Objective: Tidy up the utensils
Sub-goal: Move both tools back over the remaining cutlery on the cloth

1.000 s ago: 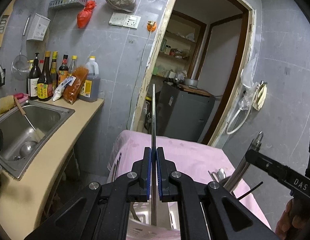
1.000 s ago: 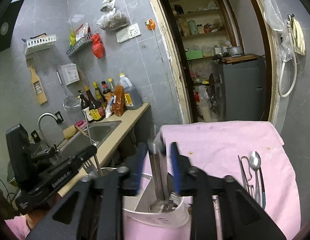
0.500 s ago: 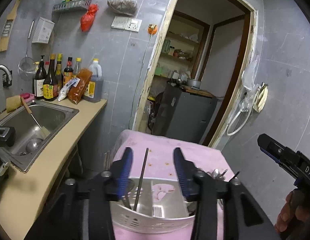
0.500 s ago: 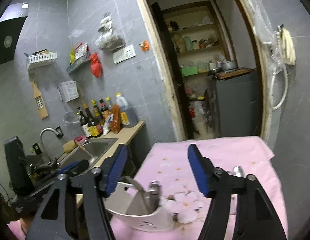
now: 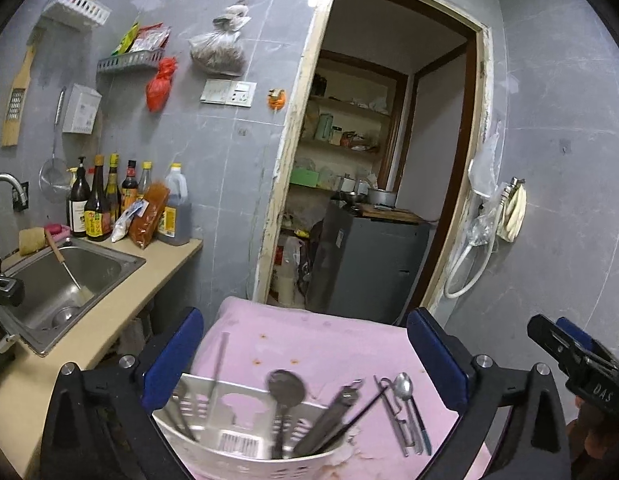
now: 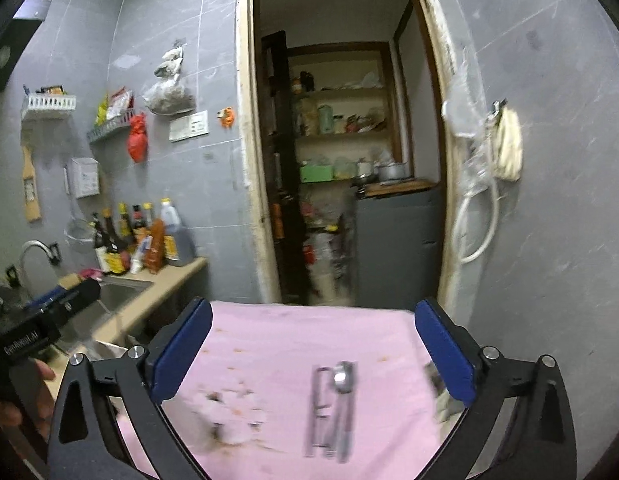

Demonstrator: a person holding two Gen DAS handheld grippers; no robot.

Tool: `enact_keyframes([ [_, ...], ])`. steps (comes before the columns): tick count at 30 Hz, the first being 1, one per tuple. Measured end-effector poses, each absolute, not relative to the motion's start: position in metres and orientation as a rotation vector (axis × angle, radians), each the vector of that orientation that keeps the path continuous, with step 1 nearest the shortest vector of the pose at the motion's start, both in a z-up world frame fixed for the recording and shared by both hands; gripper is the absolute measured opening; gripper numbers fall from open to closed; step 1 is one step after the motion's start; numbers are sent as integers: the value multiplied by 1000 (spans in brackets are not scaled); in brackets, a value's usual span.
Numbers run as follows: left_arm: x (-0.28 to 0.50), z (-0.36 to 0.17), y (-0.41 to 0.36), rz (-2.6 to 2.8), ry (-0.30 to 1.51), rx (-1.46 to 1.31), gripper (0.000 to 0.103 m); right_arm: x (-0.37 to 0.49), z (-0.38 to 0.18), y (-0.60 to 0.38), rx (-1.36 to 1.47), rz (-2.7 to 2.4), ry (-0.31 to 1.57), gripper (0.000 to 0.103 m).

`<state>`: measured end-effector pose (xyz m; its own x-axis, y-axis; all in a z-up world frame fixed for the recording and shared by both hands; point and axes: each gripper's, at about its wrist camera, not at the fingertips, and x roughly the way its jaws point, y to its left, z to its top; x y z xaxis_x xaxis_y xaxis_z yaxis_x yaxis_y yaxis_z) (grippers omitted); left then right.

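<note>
A white utensil caddy (image 5: 245, 446) stands on the pink-clothed table (image 5: 317, 344), holding a ladle (image 5: 285, 390), thin metal sticks (image 5: 217, 364) and a dark-handled tool (image 5: 333, 416). My left gripper (image 5: 305, 360) is wide open and empty above the caddy. Loose utensils, with a spoon (image 5: 403, 384) among them, lie on the cloth right of the caddy; they also show blurred in the right wrist view (image 6: 333, 404). My right gripper (image 6: 313, 356) is wide open and empty above the cloth, and shows at the far right of the left wrist view (image 5: 577, 364).
A counter with a steel sink (image 5: 65, 280) and several sauce bottles (image 5: 109, 204) runs along the left. A doorway behind the table opens onto a grey cabinet (image 5: 369, 264) and shelves. A white hose (image 5: 469, 264) hangs on the right wall.
Both grippers opened and let go of their utensils into the caddy, then pulled back and up. The right gripper's view swung right, toward the loose utensils on the cloth.
</note>
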<state>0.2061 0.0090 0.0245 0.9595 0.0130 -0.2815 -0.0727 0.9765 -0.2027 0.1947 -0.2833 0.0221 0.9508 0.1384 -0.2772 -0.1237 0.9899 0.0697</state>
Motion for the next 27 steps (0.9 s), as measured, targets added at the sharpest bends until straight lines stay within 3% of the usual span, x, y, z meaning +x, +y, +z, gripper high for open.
enact_keyframes([
  [15,223,3,-98,11,275,-118,103,205,15,-368,-16,76,275,101],
  [27,262,-27,-153,-94,389,-80,103,232,-19,-417,-1,62,328,101],
])
